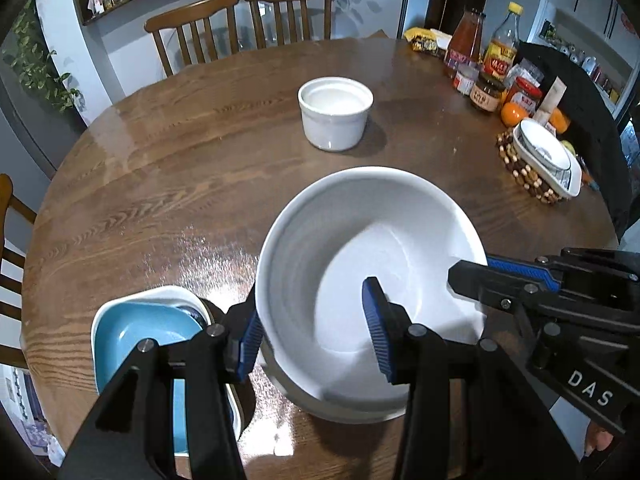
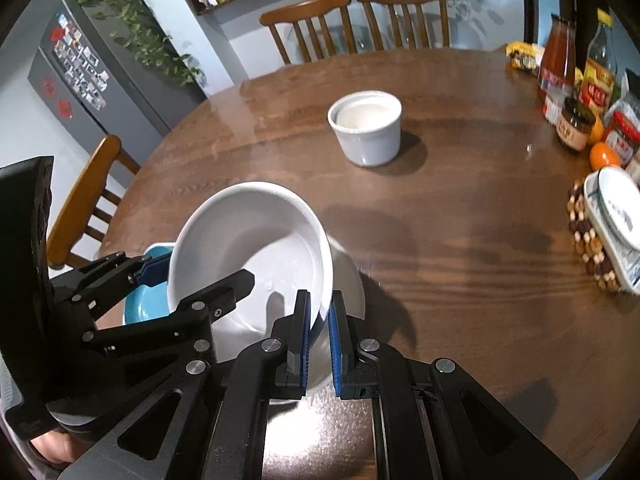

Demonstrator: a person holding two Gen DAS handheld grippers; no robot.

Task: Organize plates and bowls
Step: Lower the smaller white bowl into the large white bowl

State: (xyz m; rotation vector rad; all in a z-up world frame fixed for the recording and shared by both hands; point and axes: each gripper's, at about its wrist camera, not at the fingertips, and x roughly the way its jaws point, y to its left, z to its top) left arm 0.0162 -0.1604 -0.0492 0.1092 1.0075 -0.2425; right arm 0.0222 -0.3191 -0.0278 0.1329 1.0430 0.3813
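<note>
A large white bowl (image 1: 372, 256) is held tilted above the round wooden table (image 1: 180, 184), over a second white dish below it (image 2: 352, 284). My left gripper (image 1: 312, 344) straddles the bowl's left rim, one finger inside and one outside, with a gap showing. My right gripper (image 2: 319, 340) is shut on the bowl's right rim (image 2: 324, 280); its fingers also show in the left wrist view (image 1: 472, 276). A blue dish in a white square dish (image 1: 136, 336) sits at the near left. A small white bowl (image 1: 335, 114) stands mid-table.
Bottles, jars and oranges (image 1: 496, 76) crowd the far right. A white dish on a beaded trivet (image 1: 544, 160) sits at the right edge. Wooden chairs (image 1: 240, 28) stand behind the table and one (image 2: 84, 200) at the left.
</note>
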